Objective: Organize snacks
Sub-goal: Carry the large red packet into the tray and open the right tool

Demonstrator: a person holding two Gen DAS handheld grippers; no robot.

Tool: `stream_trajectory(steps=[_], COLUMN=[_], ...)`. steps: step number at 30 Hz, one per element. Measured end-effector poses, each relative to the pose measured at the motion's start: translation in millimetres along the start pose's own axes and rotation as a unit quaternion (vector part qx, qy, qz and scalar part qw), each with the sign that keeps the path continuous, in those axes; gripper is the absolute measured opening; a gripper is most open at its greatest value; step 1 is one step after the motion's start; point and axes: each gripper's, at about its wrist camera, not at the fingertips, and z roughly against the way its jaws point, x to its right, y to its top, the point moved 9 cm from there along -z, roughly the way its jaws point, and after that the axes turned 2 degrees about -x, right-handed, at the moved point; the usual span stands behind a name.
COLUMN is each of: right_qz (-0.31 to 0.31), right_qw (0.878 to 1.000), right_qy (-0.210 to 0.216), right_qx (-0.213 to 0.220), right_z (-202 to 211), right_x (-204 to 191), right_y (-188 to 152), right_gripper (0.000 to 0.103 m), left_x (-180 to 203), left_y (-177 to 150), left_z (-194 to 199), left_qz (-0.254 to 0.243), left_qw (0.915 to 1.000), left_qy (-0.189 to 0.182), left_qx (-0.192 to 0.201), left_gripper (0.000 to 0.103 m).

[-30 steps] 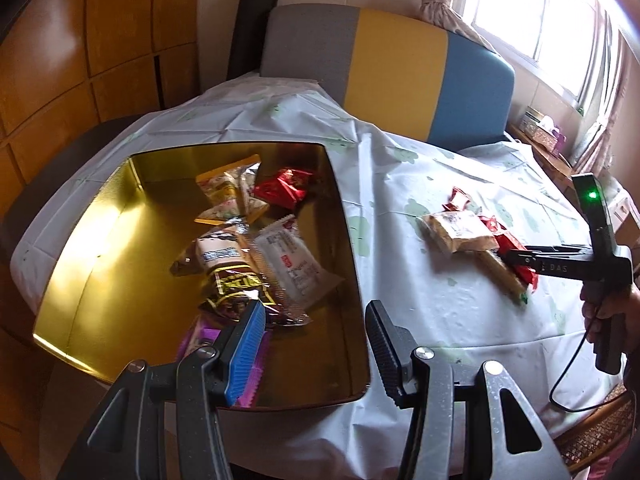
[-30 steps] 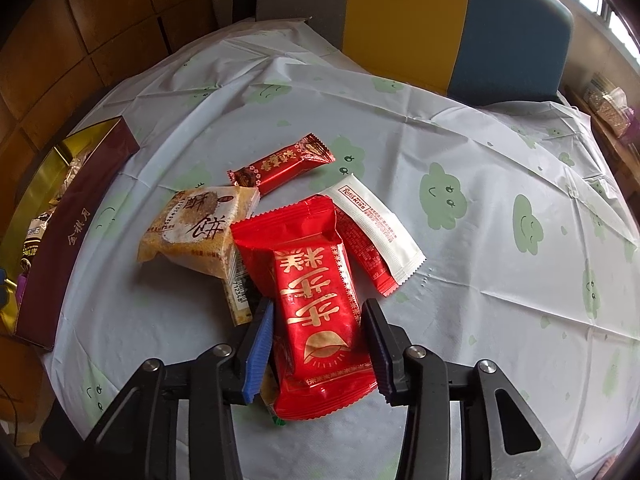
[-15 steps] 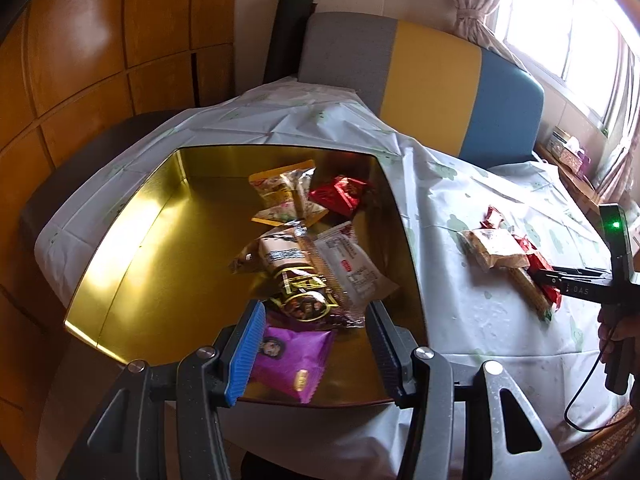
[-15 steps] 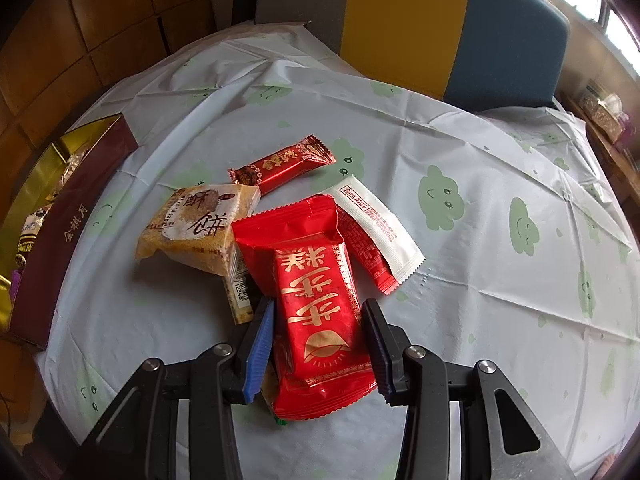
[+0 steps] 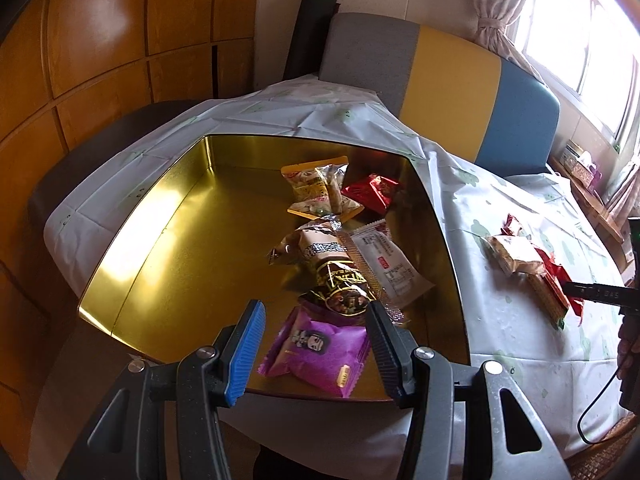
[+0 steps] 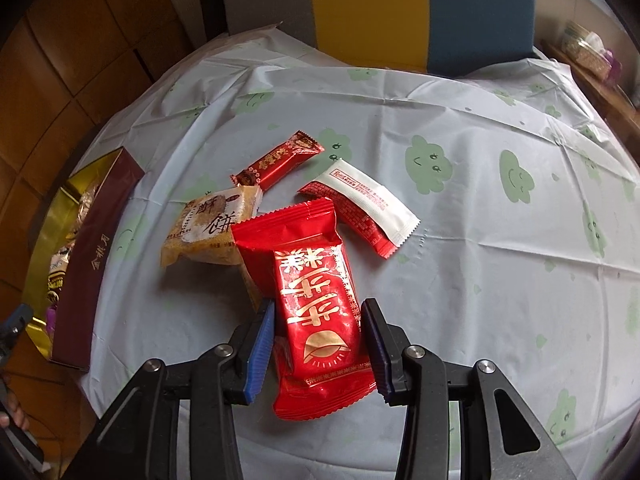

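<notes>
Red foil is what we see first: the red snack packet [image 6: 318, 312] sits right between the fingers of our right gripper [image 6: 318, 332], lying on the cloud-print tablecloth [image 6: 500, 264]. Whether the pads actually press it we can't tell. Beside it lie a beige biscuit pack [image 6: 212, 226], a slim red bar [image 6: 278, 160] and a red-and-white sachet [image 6: 360, 204]. Our left gripper [image 5: 316, 344] hangs with its jaws apart and empty over the near end of the gold tin [image 5: 168, 240], above a purple packet [image 5: 316, 350] lying inside.
</notes>
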Motion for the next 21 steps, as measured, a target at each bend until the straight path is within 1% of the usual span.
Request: stream_trajectory(steps=[4, 8, 12, 18, 21], right_qz=[-0.024, -0.004, 0.031, 0.086, 0.111], right_qw=[0.999, 0.999, 0.995, 0.984, 0.979], right_qy=[0.029, 0.050, 0.090, 0.152, 0.167], right_qx=[0.007, 0.011, 0.024, 0.041, 0.044], right_z=[12, 20, 32, 46, 43], right_x=[-8, -42, -96, -192, -235], right_y=[-2, -6, -2, 6, 7], right_gripper=[0.043, 0.043, 0.043, 0.043, 0.043], left_x=[-4, -8, -17, -35, -43], left_y=[1, 1, 2, 5, 4], left_z=[0, 0, 0, 3, 1], left_qz=[0.005, 0.010, 0.021, 0.043, 0.052], left_qw=[1.0000, 0.9999, 0.9997, 0.9988, 0.9983], left_qy=[0.001, 0.003, 0.008, 0.019, 0.022], left_qx=[0.003, 0.005, 0.008, 0.016, 0.014], left_gripper=[0.053, 0.053, 0.053, 0.053, 0.053])
